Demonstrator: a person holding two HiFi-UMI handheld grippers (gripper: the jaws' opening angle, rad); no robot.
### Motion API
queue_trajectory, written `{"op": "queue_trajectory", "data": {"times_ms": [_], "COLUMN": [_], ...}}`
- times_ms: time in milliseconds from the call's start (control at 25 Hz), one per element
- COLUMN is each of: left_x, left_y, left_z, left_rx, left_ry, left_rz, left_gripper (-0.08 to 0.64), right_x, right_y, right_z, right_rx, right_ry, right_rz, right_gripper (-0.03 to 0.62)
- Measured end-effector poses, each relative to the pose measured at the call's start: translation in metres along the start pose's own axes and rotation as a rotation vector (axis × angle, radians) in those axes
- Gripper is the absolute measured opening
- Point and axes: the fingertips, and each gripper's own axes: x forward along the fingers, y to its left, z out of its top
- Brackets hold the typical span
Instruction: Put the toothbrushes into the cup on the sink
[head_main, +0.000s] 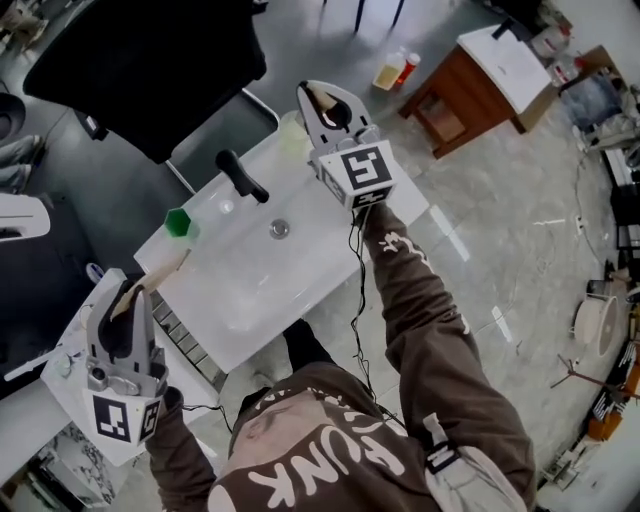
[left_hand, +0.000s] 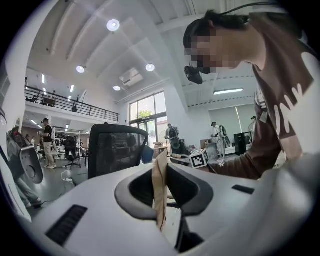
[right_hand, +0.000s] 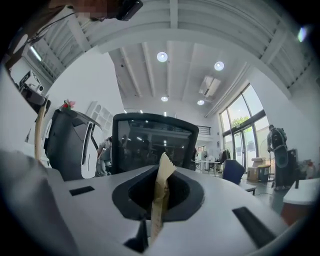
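Below the sink (head_main: 250, 290), a sweatshirt (head_main: 330, 395) reads "FUNK" (white lettering).

- White sink (head_main: 300, 285) — a shallow rectangular basin, standing on the grey floor (head_main: 480, 230).
- Black faucet (head_main: 243, 177) on the sink's far edge, near its middle.
- Green cup (head_main: 179, 222) upright near the far left corner.
- Round drain (head_main: 280, 229) in the basin — just in front of the faucet.

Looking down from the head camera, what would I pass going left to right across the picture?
left gripper → green cup → black faucet → drain → right gripper → wooden cabinet
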Motion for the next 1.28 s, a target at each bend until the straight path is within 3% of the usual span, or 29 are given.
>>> {"op": "queue_trajectory", "data": {"times_ms": [200,440,760,960,1040,1120,1280], "left_x": [0.011,0.02,0.031,0.036,0.038,0.039,0.04], "left_y": [0.014,0.025,0.033,0.035,0.037,0.04,0.044], "left_z": [-0.004,-0.007,-0.013,-0.015,-0.014,-0.014,-0.012], "left_rx": [0.004,0.001,-0.008,-0.01,-0.01,-0.008,0.0], "left_ry": [0.017,0.033,0.038,0.039,0.039,0.036,0.03], "left_rz": [0.037,0.06,0.066,0.063,0.064,0.066,0.074], "left_gripper": [0.057,0.057,0.057,0.057,0.057,0.057,0.057], "right_x": [0.029,0.038,0.042,0.04,0.038,0.037,0.03], "right_y": [-0.003,0.002,0.002,-0.003,-0.004,-0.005,-0.001], "right_z": [-0.06,-0.106,-0.137,-0.132,-0.123,-0.114,-0.092], "right_rx": [0.032,0.046,0.048,0.033,0.027,0.017,0.001], "right_ry": [0.073,0.135,0.164,0.125,0.099,0.081,0.04], "right_rz": [0.012,0.022,0.021,0.01,0.017,0.031,0.065], "right_gripper": [0.011,0.011,0.012,0.027,0.087,0.199,0.304]}}
